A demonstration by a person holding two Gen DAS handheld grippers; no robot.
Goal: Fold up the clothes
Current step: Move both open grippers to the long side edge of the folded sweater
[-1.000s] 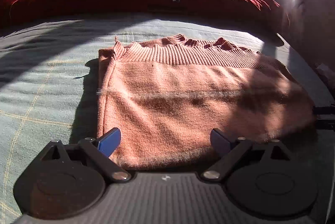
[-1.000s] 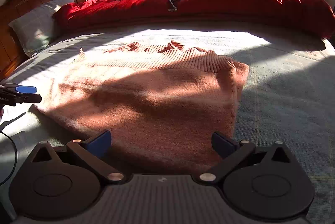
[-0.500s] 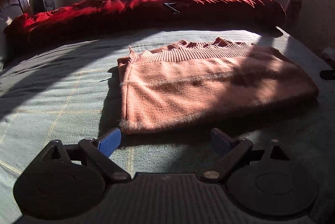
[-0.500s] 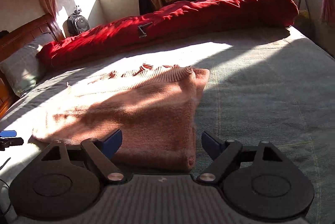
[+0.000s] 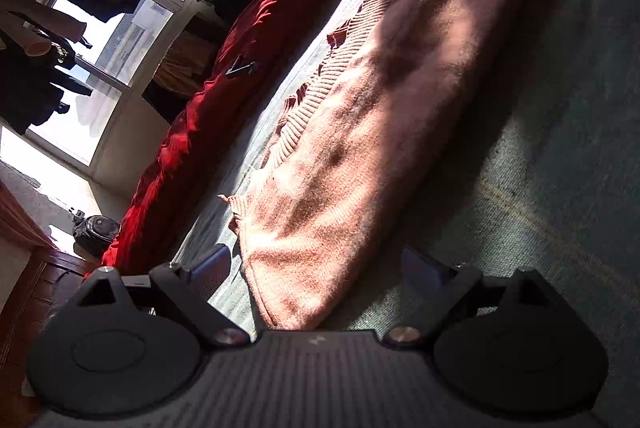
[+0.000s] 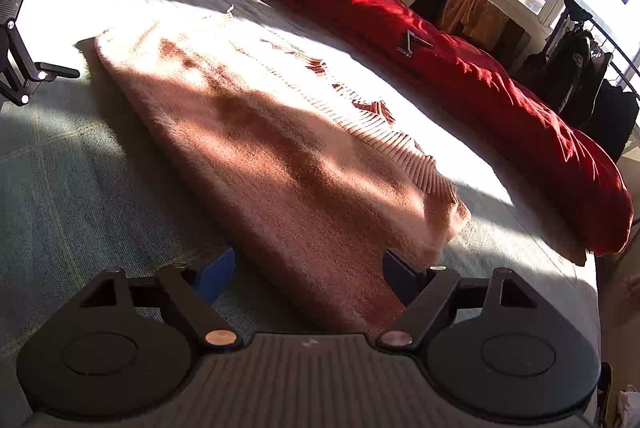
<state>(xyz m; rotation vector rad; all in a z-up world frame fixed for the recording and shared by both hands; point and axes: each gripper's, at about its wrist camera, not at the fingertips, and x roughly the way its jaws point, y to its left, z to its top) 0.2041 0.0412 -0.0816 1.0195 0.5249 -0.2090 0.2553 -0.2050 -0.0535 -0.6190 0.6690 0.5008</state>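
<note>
Left wrist view has rolled sideways; both hand-held grippers [image 5: 316,268] [image 6: 308,268] stay spread astride the sweater [image 5: 380,108].

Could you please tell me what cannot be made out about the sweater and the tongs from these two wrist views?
- Near edge of the folded pink sweater: left wrist view, hidden under the left tongs body.
- Sweater's near corner: right wrist view, hidden beneath the right tongs body.
- Sleeves: both views, tucked inside the fold.
- Small dark angled object on the red duvet: too small to identify.
- Hands: out of frame.
</note>
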